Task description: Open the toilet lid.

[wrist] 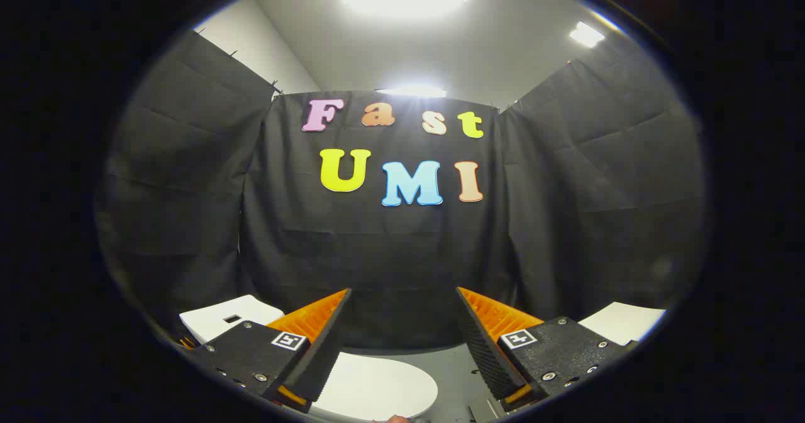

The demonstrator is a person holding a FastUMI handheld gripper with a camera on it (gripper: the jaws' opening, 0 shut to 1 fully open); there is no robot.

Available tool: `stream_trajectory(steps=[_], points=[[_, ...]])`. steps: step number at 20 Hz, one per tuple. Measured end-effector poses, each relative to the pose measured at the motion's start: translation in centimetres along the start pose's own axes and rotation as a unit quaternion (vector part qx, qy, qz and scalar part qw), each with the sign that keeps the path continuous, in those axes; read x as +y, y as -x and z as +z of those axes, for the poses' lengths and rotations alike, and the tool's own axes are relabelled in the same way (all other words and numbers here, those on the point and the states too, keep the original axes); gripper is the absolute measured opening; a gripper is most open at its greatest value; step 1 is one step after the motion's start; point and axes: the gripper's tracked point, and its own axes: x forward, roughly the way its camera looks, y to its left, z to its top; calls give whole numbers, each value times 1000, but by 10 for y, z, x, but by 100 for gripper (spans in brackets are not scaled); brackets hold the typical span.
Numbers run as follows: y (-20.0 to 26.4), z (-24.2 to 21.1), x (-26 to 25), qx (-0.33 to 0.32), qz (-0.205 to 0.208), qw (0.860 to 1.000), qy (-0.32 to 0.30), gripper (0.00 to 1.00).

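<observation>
I see my hand-held gripper [402, 313] with its ribbed fingers spread wide apart, nothing between them. The smooth white oval toilet lid [377, 388] lies flat, closed, low between the fingers and nearer the left one. A white boxy block [229, 319] sits beyond the left finger.

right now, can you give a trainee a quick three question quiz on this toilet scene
1. True or false: the gripper is shut on the toilet lid.
2. The lid lies: A) below and between the fingers, B) against the cloth wall.
3. Fill in: the white box sits beyond the ___ finger.

Key: 1 false, the fingers stand open and touch nothing. 2 A. 3 left.
</observation>
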Motion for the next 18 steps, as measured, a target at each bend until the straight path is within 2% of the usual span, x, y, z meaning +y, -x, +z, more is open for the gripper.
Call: stream_trajectory(steps=[18], points=[[-7, -21, -4, 20, -4, 1000, -10, 96]])
